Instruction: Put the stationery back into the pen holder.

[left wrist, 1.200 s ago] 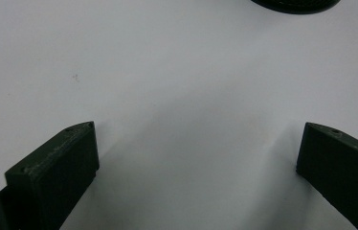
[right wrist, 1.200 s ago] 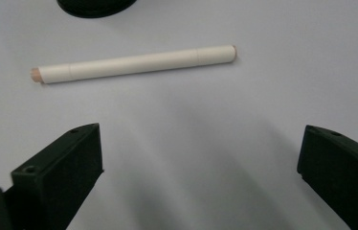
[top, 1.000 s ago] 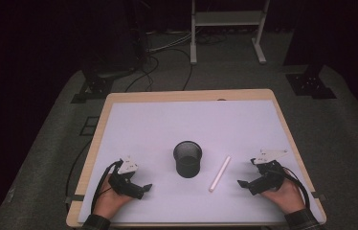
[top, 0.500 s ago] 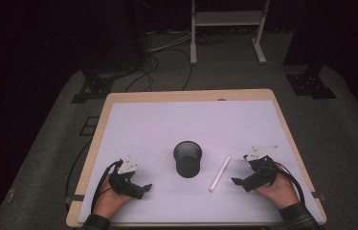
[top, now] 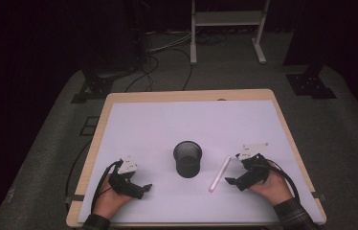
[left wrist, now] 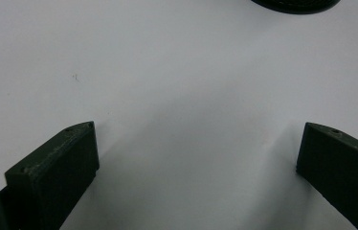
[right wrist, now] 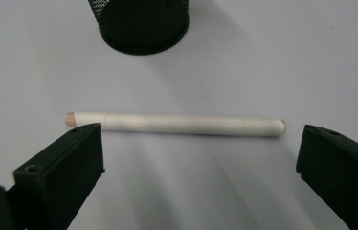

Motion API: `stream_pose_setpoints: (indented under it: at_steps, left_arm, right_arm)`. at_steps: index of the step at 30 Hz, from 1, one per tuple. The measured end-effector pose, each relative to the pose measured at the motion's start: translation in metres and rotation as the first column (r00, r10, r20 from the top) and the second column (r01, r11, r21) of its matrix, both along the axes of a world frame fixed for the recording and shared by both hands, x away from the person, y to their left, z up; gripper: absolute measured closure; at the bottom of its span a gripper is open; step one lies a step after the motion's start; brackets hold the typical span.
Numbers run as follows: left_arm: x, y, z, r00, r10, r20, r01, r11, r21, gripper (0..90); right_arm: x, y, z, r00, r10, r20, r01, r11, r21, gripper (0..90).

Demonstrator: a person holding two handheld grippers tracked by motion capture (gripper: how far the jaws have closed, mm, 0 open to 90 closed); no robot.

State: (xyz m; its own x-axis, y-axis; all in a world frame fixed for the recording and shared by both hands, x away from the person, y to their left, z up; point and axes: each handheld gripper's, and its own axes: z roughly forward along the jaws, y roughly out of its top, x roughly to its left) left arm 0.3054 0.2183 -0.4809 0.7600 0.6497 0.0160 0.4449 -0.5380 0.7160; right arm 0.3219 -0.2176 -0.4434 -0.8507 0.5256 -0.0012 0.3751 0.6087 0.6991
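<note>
Your right gripper (top: 231, 181) rests on the white table (top: 167, 124) with its jaws spread wide and holding nothing. A white pen (top: 219, 173) lies flat just ahead of the jaw tips; in the right gripper view the pen (right wrist: 174, 123) runs crosswise between them, not yet touched. Beyond it stands a black mesh cup (right wrist: 139, 24), upright and near the pen but apart from it. In the high view, the cup (top: 187, 158) sits between your two hands. Your left gripper (top: 144, 188) lies near the table's front left, jaws also wide apart and empty, pointing toward the cup.
</note>
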Motion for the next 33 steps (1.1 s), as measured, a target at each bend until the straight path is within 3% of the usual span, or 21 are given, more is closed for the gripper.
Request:
stream_pose_setpoints:
  at_steps: [18, 29, 33]
  left_arm:
    - [0.0, 0.0, 0.0, 1.0, 0.0, 0.0, 0.0, 1.0, 0.0, 0.0]
    - [0.0, 0.0, 0.0, 1.0, 0.0, -0.001, 0.0, 1.0, 0.0, 0.0]
    - [0.0, 0.0, 0.0, 1.0, 0.0, -0.001, 0.0, 1.0, 0.0, 0.0]
  right_arm:
    - [0.011, 0.032, -0.006, 0.9938, 0.106, -0.033, -0.107, 0.9942, -0.012, 1.7]
    - [0.017, 0.04, -0.017, 0.9852, 0.158, -0.065, -0.162, 0.9848, -0.062, 1.8]
    - [0.017, 0.041, -0.021, 0.9835, 0.167, -0.068, -0.173, 0.9818, -0.08, 6.8]
